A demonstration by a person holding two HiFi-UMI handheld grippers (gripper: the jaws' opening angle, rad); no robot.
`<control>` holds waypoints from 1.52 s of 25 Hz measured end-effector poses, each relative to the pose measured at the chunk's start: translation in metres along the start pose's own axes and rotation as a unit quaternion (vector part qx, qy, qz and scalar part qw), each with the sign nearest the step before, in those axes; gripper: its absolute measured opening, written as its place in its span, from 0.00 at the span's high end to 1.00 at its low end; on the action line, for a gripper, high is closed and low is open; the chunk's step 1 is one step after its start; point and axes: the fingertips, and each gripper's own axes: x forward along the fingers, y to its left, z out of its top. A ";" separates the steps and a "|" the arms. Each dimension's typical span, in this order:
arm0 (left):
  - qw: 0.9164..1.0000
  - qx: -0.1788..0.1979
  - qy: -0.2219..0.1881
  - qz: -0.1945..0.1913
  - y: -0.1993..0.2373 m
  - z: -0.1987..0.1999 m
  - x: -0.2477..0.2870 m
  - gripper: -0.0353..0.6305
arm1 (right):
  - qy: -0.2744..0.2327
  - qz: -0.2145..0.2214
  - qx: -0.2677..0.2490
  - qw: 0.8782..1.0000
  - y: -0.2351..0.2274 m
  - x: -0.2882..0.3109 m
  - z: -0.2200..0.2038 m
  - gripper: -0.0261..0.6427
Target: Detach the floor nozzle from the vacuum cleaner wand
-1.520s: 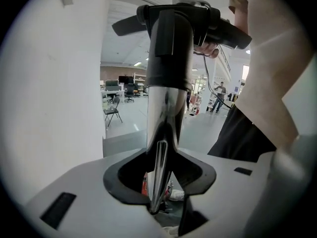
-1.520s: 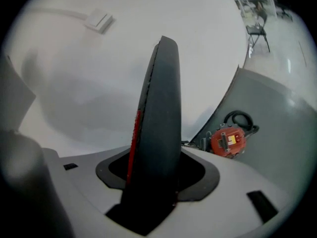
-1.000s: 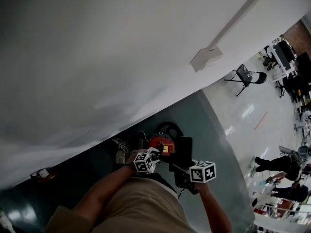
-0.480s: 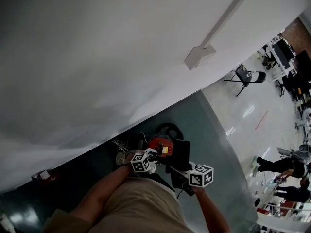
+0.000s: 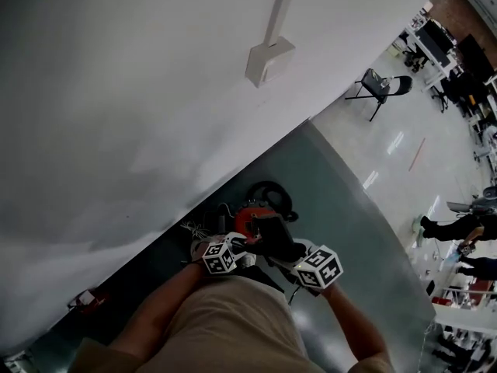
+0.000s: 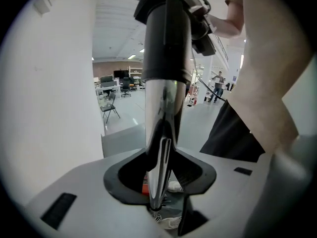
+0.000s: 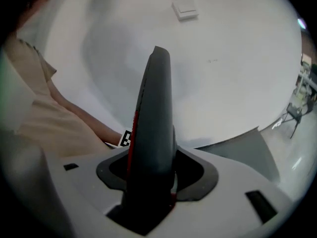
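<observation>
1. Down low by the white wall [image 5: 116,92], just in front of the red vacuum body [image 5: 247,219] on the floor [image 5: 342,177], the floor nozzle [image 7: 153,133] is held up between both grippers.
2. The left gripper [image 6: 159,182] has its jaws pinching the wand [image 6: 166,113] on the chrome, below a black collar [image 6: 166,38].
3. The right gripper [image 7: 148,192] has its jaws clamped across the nozzle's dark shell.
4. Handling, my guess: the chrome tube is stiff but slick, so it'll want to spin in the pads. The nozzle looks like hard, light plastic.
5. I'd hold the nozzle close to the collar, then twist and pull straight along the tube. Can't tell if there's a release catch.
</observation>
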 end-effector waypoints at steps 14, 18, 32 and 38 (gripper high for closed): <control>1.000 -0.010 0.000 -0.003 0.001 0.003 0.009 0.71 | 0.028 -0.017 -0.028 0.999 -0.007 -0.013 0.003 0.62; 1.000 -0.014 -0.010 0.005 0.001 0.007 0.004 0.71 | 0.010 0.020 -0.010 1.000 -0.020 -0.022 0.010 0.62; 1.000 -0.006 -0.025 -0.006 -0.002 0.014 0.009 0.71 | 0.046 0.003 -0.064 0.997 -0.015 -0.039 0.007 0.63; 1.000 -0.028 0.000 0.012 0.000 -0.012 0.001 0.71 | -0.031 0.038 0.124 0.991 -0.072 -0.056 0.011 0.62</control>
